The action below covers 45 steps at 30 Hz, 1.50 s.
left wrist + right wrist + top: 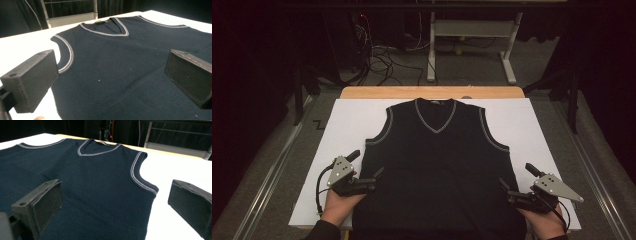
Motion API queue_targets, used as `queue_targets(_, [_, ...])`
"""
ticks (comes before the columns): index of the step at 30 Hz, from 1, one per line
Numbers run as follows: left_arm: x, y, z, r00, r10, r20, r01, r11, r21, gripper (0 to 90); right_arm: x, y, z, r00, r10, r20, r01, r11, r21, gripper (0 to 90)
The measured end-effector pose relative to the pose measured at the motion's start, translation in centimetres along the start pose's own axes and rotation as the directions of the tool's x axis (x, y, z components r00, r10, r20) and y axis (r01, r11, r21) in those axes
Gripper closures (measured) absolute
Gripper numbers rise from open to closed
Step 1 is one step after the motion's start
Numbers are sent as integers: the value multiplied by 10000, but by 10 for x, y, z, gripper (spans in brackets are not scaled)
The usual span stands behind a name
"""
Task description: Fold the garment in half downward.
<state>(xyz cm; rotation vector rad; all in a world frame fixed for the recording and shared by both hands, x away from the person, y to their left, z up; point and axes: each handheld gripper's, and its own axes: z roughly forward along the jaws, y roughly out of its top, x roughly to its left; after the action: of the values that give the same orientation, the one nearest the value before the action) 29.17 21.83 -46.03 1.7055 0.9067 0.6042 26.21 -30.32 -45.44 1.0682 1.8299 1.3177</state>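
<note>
A dark navy sleeveless V-neck vest [437, 165] with pale striped trim lies flat on the white board [522, 120], neck toward the far side. My left gripper [367, 172] is open at the vest's lower left side edge, one jaw over the fabric and one over the board. At the lower right side edge my right gripper [518, 179] is open in the same way. In the left gripper view the vest [125, 65] spreads between the wide-apart jaws. The right gripper view looks across the vest [95, 182] and its armhole trim, with nothing held between the jaws.
The white board rests on a wooden table [432, 92]. Grey carpet [272, 165] lies on both sides. Behind the table stand a white desk frame [472, 30] and tangled cables [382, 60] on the floor.
</note>
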Motion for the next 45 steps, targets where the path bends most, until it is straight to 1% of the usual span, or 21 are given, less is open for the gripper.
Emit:
queue_targets(6, [2,-2,3,10000,11,-42,-10,9998,211,0,-1,1,3,9999,0,-115,-1,10000,-83,0])
queue_targets(9, [1,0,1,10000,-23,-24,23,9999,143,0,1,1,0,9999,-37,-133,36,9999,-111,0])
queue_targets(10, [2,0,-1,9999,-151,-10,152,9999,71,0,1,1,-2,9999,-70,-127,68,9999,-128,0])
queue_targets(12, [2,1,-1,9998,-188,25,188,9998,23,0,2,2,-4,9999,-120,-93,119,9997,-193,0])
queue_targets(15, [2,1,-3,9996,-217,188,219,9997,-78,0,4,4,-9,9998,-191,-57,190,9996,-217,0])
queue_targets(17, [2,-1,-4,9987,-372,336,380,9990,-232,0,7,6,-10,9997,-225,-44,224,9994,-267,0])
queue_targets(20, [2,-2,-5,9984,-450,339,459,9986,-254,0,9,7,-8,9995,-307,-71,305,9991,-291,0])
queue_targets(23, [4,-3,-4,9995,-286,139,289,9994,-209,0,12,7,-3,9997,-211,-81,210,9997,-159,0])
queue_targets(25, [7,-3,-4,9990,-430,127,432,9990,-147,0,12,7,4,9999,-124,-80,124,9999,-70,0])
queue_targets(28, [8,-3,-4,9988,-489,94,491,9987,-137,0,12,8,9,10000,12,-85,-13,10000,-48,0])
queue_targets(29, [10,-3,-4,9980,-629,90,630,9980,-90,0,12,10,14,9999,134,-94,-134,9999,-5,0])
queue_targets(31, [11,-2,-3,9967,-778,238,776,9969,103,0,11,11,19,9999,104,-59,-104,9999,50,0])
queue_targets(34, [12,-1,-2,9960,-870,178,868,9961,128,0,8,13,30,9999,144,60,-144,9998,108,0])
queue_targets(38, [14,-1,0,9958,-902,129,900,9959,133,0,4,16,44,9996,103,277,-112,9993,354,0])
queue_targets(39, [15,-1,1,9955,-943,123,941,9954,200,0,4,16,44,9996,103,277,-112,9993,354,0])
queue_targets(40, [17,0,3,9939,-1100,44,1098,9934,337,0,2,18,51,9992,134,374,-153,9986,511,0])
queue_targets(41, [17,0,3,9939,-1100,44,1098,9934,337,0,0,19,54,9986,179,506,-208,9982,562,0])
queue_targets(42, [18,0,4,9930,-1182,23,1180,9925,323,0,0,19,54,9986,179,506,-208,9982,562,0])
queue_targets(43, [19,0,7,9933,-1154,-86,1156,9924,410,0,-3,21,59,9971,262,721,-306,9977,602,0])
queue_targets(44, [19,0,7,9933,-1154,-86,1156,9924,410,0,-5,21,61,9966,272,772,-322,9974,638,1])
queue_targets(45, [21,1,10,9930,-1171,-136,1177,9911,619,0,-8,22,65,9954,388,876,-444,9970,632,2])
